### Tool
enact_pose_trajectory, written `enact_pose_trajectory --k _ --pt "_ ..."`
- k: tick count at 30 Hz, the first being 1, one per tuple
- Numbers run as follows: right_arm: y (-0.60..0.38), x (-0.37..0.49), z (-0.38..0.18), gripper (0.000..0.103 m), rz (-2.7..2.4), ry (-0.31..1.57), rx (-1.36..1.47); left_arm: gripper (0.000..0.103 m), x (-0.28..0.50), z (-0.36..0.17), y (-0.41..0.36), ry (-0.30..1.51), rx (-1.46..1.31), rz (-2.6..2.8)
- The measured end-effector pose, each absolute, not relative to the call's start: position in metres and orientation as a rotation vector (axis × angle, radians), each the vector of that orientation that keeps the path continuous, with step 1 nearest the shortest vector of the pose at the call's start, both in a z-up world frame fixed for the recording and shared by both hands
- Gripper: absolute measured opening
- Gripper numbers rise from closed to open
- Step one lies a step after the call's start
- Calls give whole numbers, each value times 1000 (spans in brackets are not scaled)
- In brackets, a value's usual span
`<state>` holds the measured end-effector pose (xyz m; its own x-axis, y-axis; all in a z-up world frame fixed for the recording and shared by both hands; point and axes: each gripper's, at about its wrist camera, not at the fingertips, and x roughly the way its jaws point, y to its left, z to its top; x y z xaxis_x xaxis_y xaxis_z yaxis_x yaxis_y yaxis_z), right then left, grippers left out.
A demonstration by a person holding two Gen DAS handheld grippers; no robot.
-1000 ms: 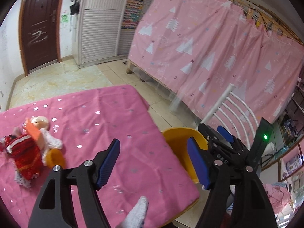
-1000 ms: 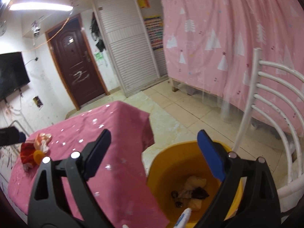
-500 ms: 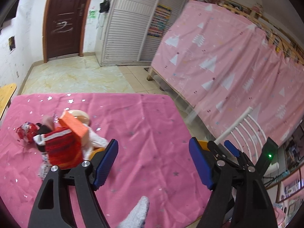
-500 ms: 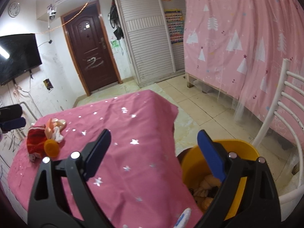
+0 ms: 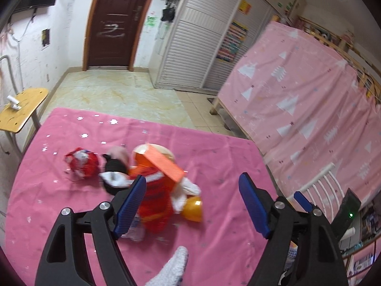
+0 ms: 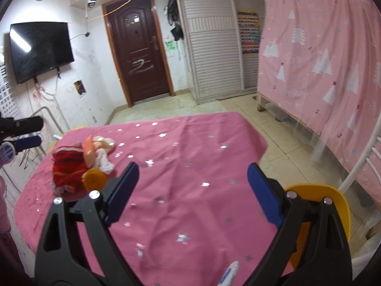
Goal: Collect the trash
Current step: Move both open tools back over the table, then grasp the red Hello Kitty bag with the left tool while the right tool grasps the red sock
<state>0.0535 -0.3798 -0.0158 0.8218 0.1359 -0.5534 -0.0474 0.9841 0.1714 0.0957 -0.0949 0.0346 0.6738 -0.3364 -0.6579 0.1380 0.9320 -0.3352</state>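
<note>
A heap of trash lies on the pink star-print tablecloth (image 5: 214,157): a red wrapper (image 5: 156,202), an orange box (image 5: 164,162), white tissue (image 5: 185,190), an orange cap (image 5: 193,206), a black-and-white item (image 5: 114,174) and a crumpled red foil packet (image 5: 82,163). My left gripper (image 5: 193,205) is open and empty, just above the heap's near side. The heap also shows in the right wrist view (image 6: 78,164) at the table's left. My right gripper (image 6: 193,193) is open and empty over the table's right part. A yellow bin (image 6: 333,205) stands at the table's right edge.
A wooden chair (image 5: 21,109) stands left of the table. A white metal chair (image 6: 366,162) is beside the bin. A pink curtained bed frame (image 5: 309,109) runs along the right. A door (image 6: 138,59) and a shuttered wardrobe (image 6: 212,57) are at the back.
Both grippers swung left, away from the yellow bin. My left gripper moved over the trash heap, which is now between its open fingers. Both stayed open.
</note>
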Motion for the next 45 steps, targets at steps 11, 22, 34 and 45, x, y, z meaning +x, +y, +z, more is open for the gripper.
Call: enact_pose_trajectory --k 11,22,34,45 --pt "-314 63 -8 89 235 615 93 72 109 25 -24 784 -313 -121" --pt "-251 69 -8 89 346 641 35 72 148 -9 26 892 -281 36" --pt "-220 72 -10 89 415 661 -4 48 187 -45 23 1002 -255 48" --pt "-195 82 -10 89 474 681 -21 29 180 -51 31 981 -305 7"
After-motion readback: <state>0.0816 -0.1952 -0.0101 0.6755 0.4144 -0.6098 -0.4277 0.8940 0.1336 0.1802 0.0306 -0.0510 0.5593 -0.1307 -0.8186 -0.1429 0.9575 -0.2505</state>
